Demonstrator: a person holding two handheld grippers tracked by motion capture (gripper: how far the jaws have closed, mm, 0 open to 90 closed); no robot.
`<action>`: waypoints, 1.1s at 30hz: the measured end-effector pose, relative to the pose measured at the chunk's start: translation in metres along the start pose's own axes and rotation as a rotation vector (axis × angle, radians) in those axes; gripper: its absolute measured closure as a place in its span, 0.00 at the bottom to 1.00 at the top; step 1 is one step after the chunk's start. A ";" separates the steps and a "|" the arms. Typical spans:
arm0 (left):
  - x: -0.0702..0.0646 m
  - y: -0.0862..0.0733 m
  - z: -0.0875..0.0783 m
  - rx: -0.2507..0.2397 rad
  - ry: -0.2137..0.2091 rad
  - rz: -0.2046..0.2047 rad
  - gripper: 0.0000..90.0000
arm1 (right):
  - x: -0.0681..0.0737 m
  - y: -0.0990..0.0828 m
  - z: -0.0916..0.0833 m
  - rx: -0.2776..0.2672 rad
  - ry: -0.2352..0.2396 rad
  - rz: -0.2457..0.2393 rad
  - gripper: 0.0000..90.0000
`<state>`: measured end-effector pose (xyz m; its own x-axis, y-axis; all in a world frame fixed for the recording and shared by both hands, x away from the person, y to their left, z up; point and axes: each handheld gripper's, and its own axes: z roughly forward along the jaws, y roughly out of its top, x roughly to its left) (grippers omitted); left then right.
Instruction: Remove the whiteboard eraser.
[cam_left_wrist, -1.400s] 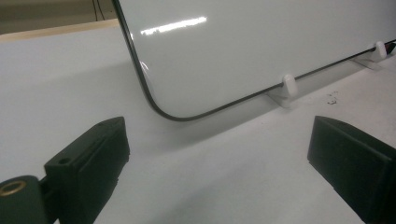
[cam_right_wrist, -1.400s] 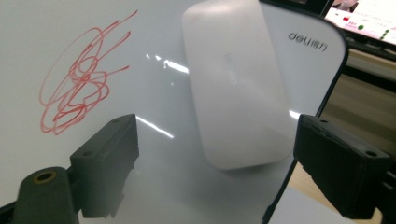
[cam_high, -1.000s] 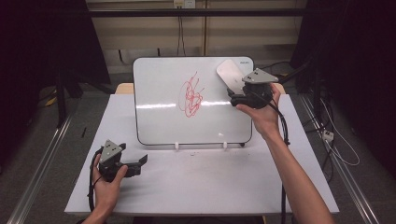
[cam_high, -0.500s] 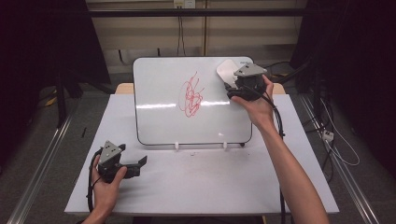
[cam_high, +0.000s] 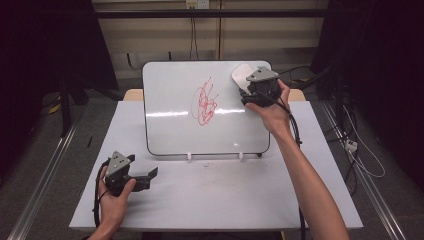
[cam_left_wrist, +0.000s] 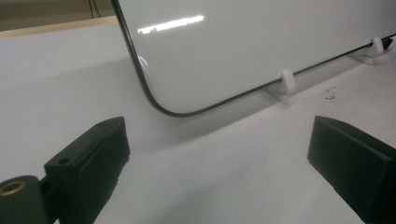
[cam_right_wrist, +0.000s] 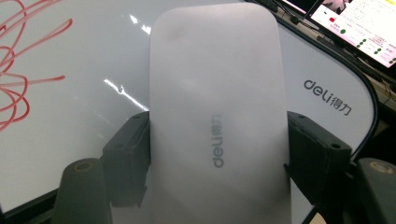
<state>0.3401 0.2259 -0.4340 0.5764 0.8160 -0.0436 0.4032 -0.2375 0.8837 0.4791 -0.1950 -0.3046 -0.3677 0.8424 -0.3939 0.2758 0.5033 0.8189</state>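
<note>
Right gripper (cam_high: 246, 90) pinches eraser (cam_right_wrist: 217, 116) across its width, long axis running out ahead of 2 jaws, at board's (cam_high: 175, 130) upper right. Scribble (cam_high: 205, 102) lies left of eraser, near. Left gripper (cam_high: 145, 179) spread, empty, on table (cam_high: 225, 200), well apart.

You have one whiteboard (cam_high: 175, 120) bearing one red scribble (cam_high: 205, 102), one white eraser (cam_right_wrist: 217, 116), two grippers (cam_high: 260, 92) (cam_high: 137, 180), two white support clips (cam_high: 189, 156) (cam_high: 240, 156), and one table (cam_high: 215, 200).
</note>
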 end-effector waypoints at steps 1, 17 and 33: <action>0.000 0.000 0.000 0.000 0.000 0.000 0.06 | 0.000 0.000 0.000 0.000 0.000 0.000 0.33; 0.001 -0.001 0.000 0.008 -0.003 0.002 0.06 | 0.001 0.001 -0.002 0.009 -0.004 -0.014 0.35; 0.003 -0.001 -0.003 -0.005 0.013 -0.005 0.06 | -0.003 0.000 -0.006 -0.012 0.027 0.050 0.35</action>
<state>0.3395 0.2297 -0.4337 0.5652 0.8239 -0.0424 0.4025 -0.2306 0.8859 0.4747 -0.1986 -0.3012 -0.3780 0.8607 -0.3410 0.2837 0.4583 0.8423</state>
